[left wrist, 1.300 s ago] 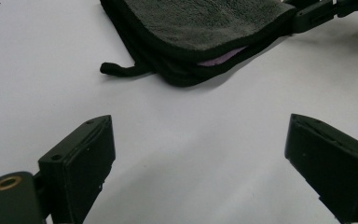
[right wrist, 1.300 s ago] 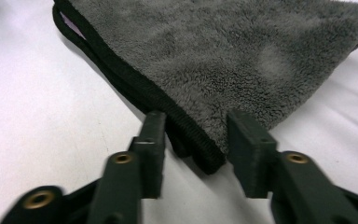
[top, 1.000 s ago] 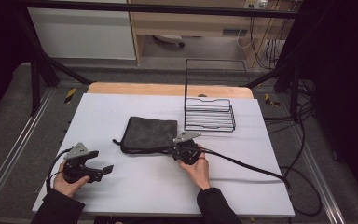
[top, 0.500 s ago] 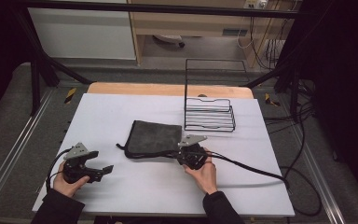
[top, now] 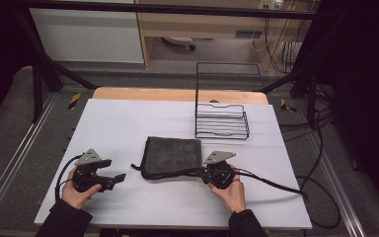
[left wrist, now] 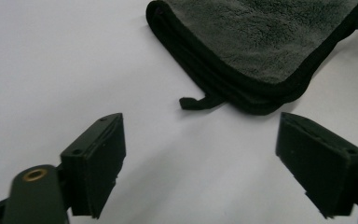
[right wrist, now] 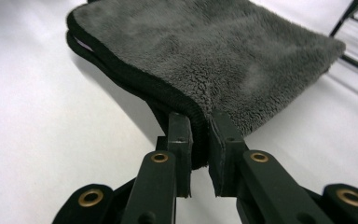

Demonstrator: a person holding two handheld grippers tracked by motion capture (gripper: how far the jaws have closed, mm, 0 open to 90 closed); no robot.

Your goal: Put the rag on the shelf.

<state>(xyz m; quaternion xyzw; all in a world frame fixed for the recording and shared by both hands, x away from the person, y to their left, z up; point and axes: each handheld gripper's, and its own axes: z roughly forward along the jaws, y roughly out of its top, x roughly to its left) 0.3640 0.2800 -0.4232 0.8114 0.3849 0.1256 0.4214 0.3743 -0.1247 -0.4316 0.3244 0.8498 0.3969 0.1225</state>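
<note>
Hands at the bottom edge of the high view, one tool each. Left tool, lower left of the frame: jaws spread wide with nothing between them, having just been closing a little; it rests on the white surface, apart from the towel. In the left gripper view a small black loop tag sticks out from the towel's near corner, beyond the jaws. Right tool, lower centre-right: jaws clenched on the black-bound edge of the towel at its lower right corner, pads pressing the hem in the right gripper view. Grey towel, folded, lying flat at the middle of the frame. Black wire rack, upper centre-right, just beyond the towel.
</note>
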